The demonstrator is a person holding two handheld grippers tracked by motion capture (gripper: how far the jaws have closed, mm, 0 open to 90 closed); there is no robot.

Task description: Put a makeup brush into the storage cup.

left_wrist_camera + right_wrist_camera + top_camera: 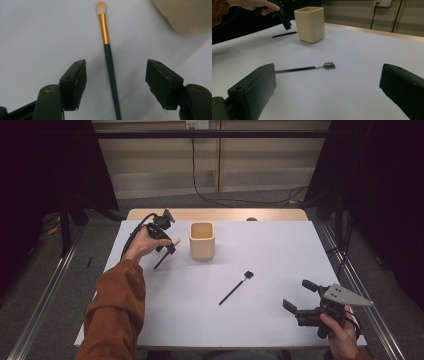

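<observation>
While jaws gape, left hand-held gripper (116,82) hovers over brush (109,55) — beside cup (202,240).

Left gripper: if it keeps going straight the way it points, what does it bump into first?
Probably the makeup brush lying on the white table, right between the open left gripper's jaws. How far above it the gripper is, I can't tell.

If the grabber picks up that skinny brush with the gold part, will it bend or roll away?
The brush probably stays stiff: its thin dark handle lies perfectly straight on the table. It looks round and narrow, so a nudge might roll it. It seems light, and the left hand-held gripper, open around the handle, might let so slim a thing slip.
</observation>
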